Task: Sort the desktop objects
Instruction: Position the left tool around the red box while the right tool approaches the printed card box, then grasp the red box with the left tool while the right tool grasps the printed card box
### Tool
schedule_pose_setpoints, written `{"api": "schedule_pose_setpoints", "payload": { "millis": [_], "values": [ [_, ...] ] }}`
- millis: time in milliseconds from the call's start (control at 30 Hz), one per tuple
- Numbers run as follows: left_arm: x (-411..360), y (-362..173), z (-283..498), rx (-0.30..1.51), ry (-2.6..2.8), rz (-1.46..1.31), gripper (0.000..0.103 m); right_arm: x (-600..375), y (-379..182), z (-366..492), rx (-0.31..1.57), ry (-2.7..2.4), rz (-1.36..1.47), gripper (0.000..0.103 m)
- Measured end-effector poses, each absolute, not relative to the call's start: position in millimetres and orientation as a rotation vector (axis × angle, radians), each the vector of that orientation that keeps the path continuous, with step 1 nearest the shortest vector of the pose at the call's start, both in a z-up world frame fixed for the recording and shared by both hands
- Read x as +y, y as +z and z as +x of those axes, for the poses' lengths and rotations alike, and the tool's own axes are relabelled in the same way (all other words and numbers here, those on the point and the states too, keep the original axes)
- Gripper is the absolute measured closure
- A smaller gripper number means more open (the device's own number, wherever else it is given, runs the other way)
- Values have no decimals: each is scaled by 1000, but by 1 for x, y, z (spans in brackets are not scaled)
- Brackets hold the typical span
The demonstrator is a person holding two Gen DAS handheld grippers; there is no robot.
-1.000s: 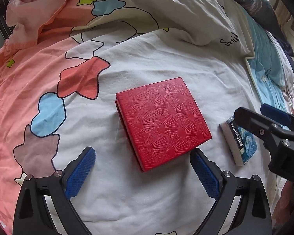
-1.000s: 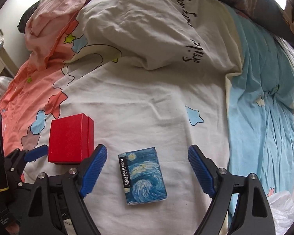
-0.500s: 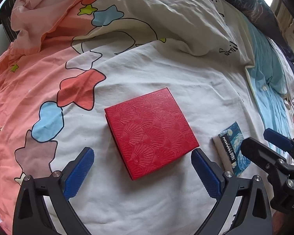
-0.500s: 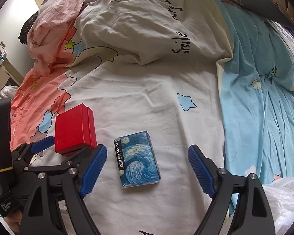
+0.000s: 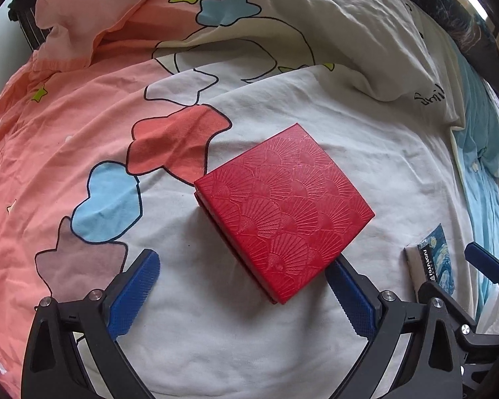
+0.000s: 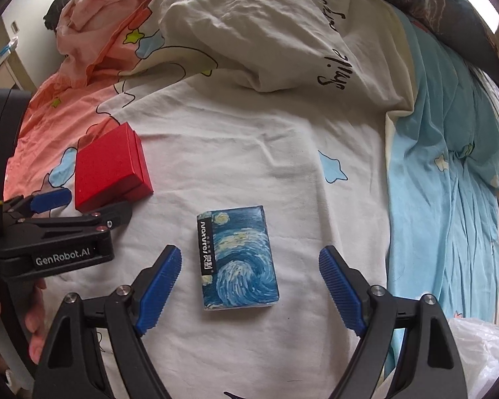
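Note:
A red square box with a fan-pattern lid lies on the bed sheet. My left gripper is open, its blue fingertips either side of the box's near corner, just behind it. The box also shows at left in the right wrist view. A blue starry-night patterned box lies flat on the sheet. My right gripper is open and the box's near half lies between its fingertips. The same box shows at the right edge of the left wrist view.
The sheet is white with pink, blue and red shapes. A rumpled quilt fold rises at the back. A light blue sheet lies to the right. A white plastic bag sits at the lower right.
Both grippers have shifted over the bed and stayed open. The starry box now sits centred between my right fingers. The red box appears turned more diamond-wise in the left view.

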State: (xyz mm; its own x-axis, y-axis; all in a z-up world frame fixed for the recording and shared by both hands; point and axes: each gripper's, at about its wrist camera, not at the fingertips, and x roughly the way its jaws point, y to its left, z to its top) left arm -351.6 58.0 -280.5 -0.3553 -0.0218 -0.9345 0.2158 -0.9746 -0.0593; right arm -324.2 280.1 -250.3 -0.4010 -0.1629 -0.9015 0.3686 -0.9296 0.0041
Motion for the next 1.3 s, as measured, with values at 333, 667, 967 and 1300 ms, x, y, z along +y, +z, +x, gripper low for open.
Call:
{"api": "schedule_pose_setpoints", "payload": {
  "millis": [333,667,967,1300],
  "values": [
    [47,-278,-352,230,-2459,1673,20,260,-272,-331,514,-2371,1539,26],
    [35,-268,-351,112,-2534,1658,4,271,-275,-335,396,-2377,1546,34],
    [45,-276,-357,289,-2503,1644,0,270,-275,-342,413,-2365,1552,34],
    [57,-277,-363,495,-2468,1660,0,277,-276,-345,391,-2351,1529,34]
  ]
}}
